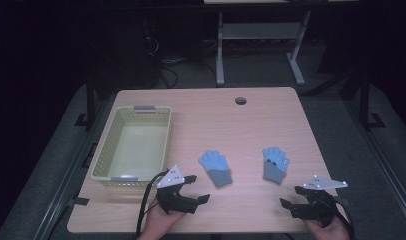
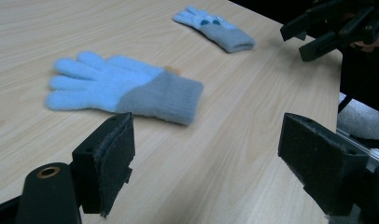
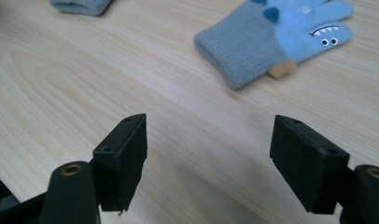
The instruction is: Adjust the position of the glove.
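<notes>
Two small light-blue knitted gloves with grey cuffs are lying flat on the pale wooden counter [image 1: 271,120], both in its near half and well apart from each other. Nearest the person, the left black two-jaw tool [image 1: 200,189] is hovering close to the counter's near edge, just off the near right corner of the basket, with its jaws standing wide apart and nothing between them. The right black two-jaw tool [image 1: 289,203] is hovering near the counter's near right corner, its jaws likewise spread wide and gripping nothing.

Just beyond the left tool, the left glove [image 1: 215,167] is lying around the middle of the counter's near half, cuff pointing toward the near edge and fingers pointing away. In the left gripper view this glove [image 2: 122,88] is resting just ahead of the open jaws, apart from them. Beyond the right tool, the right glove [image 1: 275,164] is lying closer to the right edge; in the right gripper view it [image 3: 276,37] is showing a cartoon face with eyes and teeth.

Farther left, a pale yellow-green plastic mesh basket [image 1: 105,145] is sitting along the counter's left edge. Toward the far edge, a round dark cable hole [image 1: 240,100] is showing in the counter.
</notes>
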`<state>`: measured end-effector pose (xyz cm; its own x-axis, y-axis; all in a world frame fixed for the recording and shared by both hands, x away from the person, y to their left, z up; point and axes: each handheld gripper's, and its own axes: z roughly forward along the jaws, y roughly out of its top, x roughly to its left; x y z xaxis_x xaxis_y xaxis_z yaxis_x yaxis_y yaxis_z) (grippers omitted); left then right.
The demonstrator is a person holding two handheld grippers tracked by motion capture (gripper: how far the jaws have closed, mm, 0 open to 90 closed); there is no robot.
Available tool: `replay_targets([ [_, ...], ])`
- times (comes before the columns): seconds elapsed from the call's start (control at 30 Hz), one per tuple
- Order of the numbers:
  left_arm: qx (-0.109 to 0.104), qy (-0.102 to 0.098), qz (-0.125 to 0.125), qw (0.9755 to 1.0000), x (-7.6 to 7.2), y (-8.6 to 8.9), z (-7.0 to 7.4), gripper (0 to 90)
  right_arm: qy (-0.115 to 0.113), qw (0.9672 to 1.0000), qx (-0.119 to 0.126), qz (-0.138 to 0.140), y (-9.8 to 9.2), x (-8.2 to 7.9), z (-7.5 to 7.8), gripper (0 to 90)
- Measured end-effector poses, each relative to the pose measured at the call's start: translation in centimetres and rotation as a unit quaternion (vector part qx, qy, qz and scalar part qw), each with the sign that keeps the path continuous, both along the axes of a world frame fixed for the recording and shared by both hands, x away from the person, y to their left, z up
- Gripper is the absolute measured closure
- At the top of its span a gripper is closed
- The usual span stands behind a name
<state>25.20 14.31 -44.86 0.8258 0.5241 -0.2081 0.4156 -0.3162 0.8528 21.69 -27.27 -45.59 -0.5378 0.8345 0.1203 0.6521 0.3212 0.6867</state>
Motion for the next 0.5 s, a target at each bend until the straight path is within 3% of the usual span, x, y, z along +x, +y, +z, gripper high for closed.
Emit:
replay_targets([
  [0.17,-0.004,0.002,-0.001,1.0000,-0.1,0.0,0.0,18.3,-0.002,1.0000,0.001,0.000,0.1,-0.2,0.0,26.6],
  [0.33,0.004,-0.008,-0.006,0.9999,-0.7,-0.1,0.4,18.6,-0.005,0.9999,0.008,-0.004,0.0,-0.3,0.2,26.6],
  [0.5,-0.007,-0.024,-0.016,0.9996,-1.3,-0.1,0.8,18.3,-0.011,0.9999,0.005,-0.008,0.1,-0.1,0.4,26.6],
])
